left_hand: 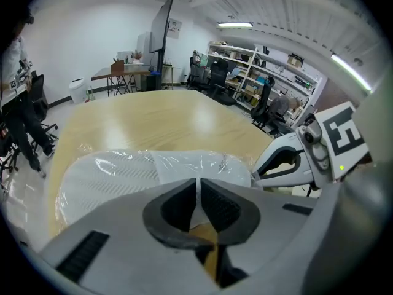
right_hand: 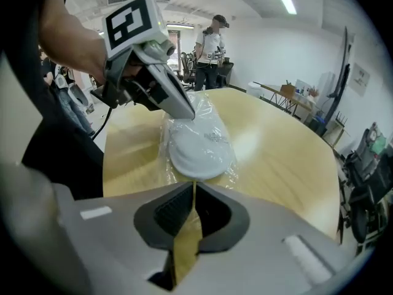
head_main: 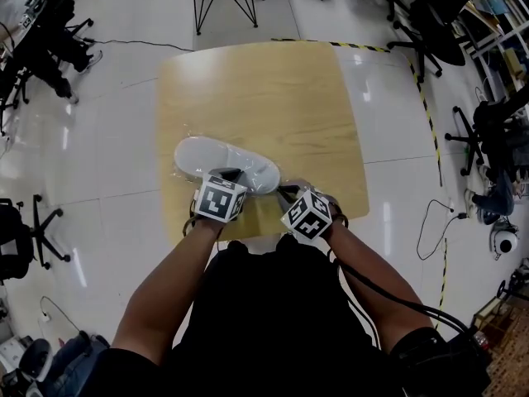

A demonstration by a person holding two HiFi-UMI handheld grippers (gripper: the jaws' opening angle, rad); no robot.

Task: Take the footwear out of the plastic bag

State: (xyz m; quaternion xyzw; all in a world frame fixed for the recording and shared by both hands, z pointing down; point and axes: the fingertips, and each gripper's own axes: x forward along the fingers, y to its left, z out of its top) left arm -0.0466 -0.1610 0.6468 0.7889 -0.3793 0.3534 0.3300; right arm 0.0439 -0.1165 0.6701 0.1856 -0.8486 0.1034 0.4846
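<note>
With the left fingers (left_hand: 178,206) nearly closed, pinching a thin fold of the plastic bag (right_hand: 164,158) along its near side. With the right fingers (right_hand: 175,211) standing only a slit apart just beside the bag's right end, showing bare tabletop (head_main: 264,89) through the gap and catching no film that can be made out. Leaving the white slipper (head_main: 227,165) lying flat inside the bag, close to the front edge of the tabletop and not yet drawn out at all. Risking the film slipping out of so small a pinch once pulling starts. Risking, too, dragging slipper and bag together toward that edge and over it, with nothing pinning either down. Possibly tearing the thin film rather than opening it, if tugging from one spot only.
</note>
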